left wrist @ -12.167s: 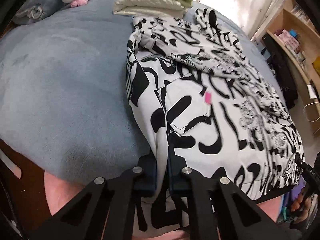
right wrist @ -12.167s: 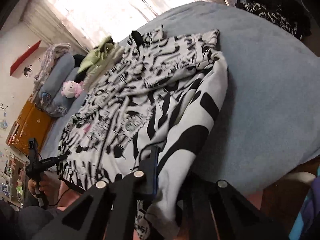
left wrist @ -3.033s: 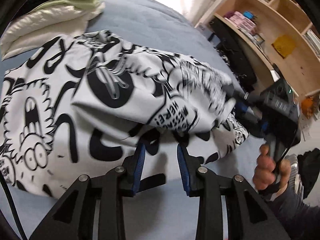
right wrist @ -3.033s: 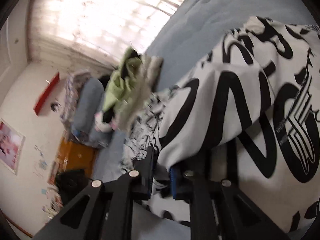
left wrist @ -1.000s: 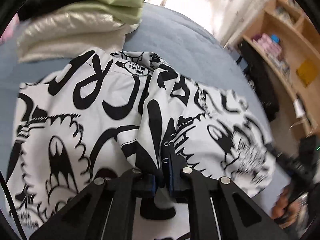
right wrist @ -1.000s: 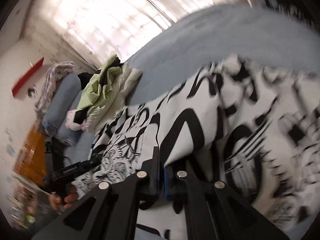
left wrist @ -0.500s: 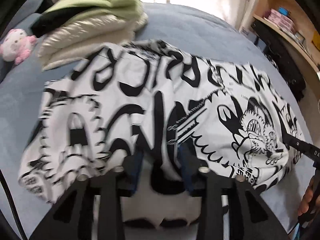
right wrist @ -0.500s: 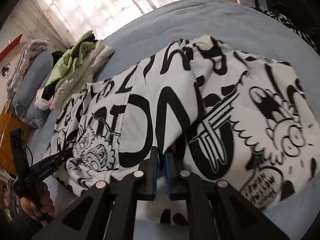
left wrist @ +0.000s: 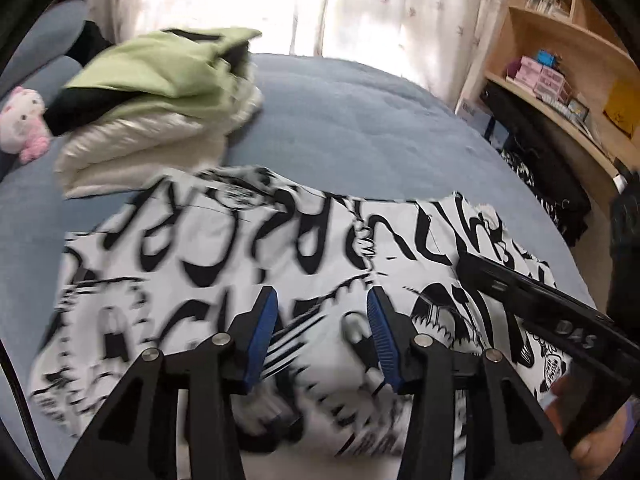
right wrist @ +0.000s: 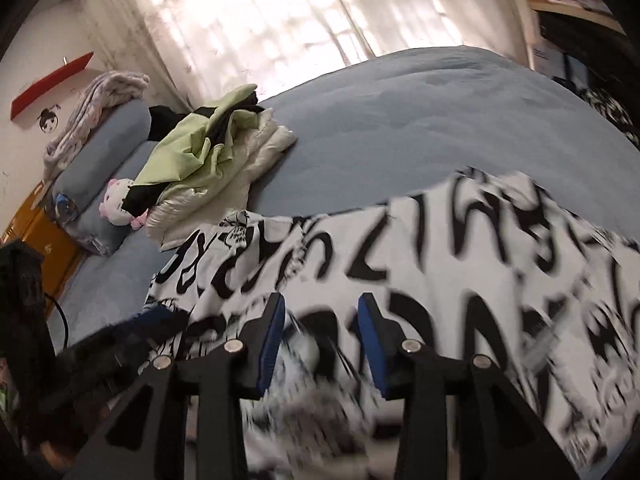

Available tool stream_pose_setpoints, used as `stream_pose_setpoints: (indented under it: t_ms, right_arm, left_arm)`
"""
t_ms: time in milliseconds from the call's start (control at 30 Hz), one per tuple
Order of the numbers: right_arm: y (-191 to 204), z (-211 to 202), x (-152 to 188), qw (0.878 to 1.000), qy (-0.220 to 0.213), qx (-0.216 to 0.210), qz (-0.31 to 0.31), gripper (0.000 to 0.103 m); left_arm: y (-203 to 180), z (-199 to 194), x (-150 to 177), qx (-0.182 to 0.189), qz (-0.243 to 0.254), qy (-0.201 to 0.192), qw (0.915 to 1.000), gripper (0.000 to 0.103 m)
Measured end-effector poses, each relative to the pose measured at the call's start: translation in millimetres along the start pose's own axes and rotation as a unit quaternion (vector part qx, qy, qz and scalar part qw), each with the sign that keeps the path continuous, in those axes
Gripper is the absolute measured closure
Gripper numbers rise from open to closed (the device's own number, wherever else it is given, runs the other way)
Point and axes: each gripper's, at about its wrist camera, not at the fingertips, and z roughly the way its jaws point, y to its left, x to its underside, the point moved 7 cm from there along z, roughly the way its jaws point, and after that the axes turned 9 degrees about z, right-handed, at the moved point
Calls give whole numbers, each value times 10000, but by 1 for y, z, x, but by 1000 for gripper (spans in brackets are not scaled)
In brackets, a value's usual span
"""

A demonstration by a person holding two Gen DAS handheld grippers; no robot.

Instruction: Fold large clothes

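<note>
Between the blue-padded fingers (left wrist: 262, 330) of the left gripper (left wrist: 322, 334) a wide gap shows, with nothing clamped; the black-and-white printed garment (left wrist: 224, 256) lies beneath them, blurred by motion. The right gripper (right wrist: 320, 342) likewise has its fingers (right wrist: 272, 340) spread apart and holds nothing, hovering over the same garment, which lies folded into a rough rectangle on the blue bed cover (right wrist: 420, 120). Just beyond the garment's far left corner sits a pile of folded clothes (left wrist: 160, 108), a green piece on top of a cream one, its near edge touching or almost touching the print. A pink-and-white plush toy (left wrist: 22, 122) rests beside the pile near grey-blue bolster pillows (right wrist: 100, 152). Sheer curtains (right wrist: 260, 20) hang behind the bed, and wooden shelves (left wrist: 560, 76) stand at the right.
</note>
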Motion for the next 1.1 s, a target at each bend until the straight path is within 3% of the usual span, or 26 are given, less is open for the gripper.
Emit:
stream_pose_setpoints:
  t_ms: [100, 200, 300, 467, 567, 700, 1100]
  right_arm:
    - [-11, 30, 3, 9992, 309, 246, 87, 65]
    - [-34, 36, 16, 9986, 402, 352, 63, 65]
    - [-58, 15, 26, 9956, 149, 891, -250, 65]
    - [-94, -9, 41, 9963, 263, 732, 368, 65]
    - [-95, -15, 42, 9949, 316, 735, 618, 64]
    - [-85, -24, 42, 9941, 326, 745, 718, 55]
    - [-44, -85, 52, 9954, 110, 459, 832, 54]
  left_arm:
    - [-5, 33, 7, -31, -35, 303, 9995, 58]
    - [7, 61, 30, -365, 39, 732, 9966, 58]
    - [17, 56, 38, -327, 56, 564, 9979, 58]
    - [25, 48, 47, -326, -58, 592, 9977, 58]
    - [22, 44, 47, -451, -71, 650, 9968, 58]
    - [17, 26, 47, -431, -127, 680, 9967, 58]
    - [18, -75, 40, -518, -426, 402, 9969, 56]
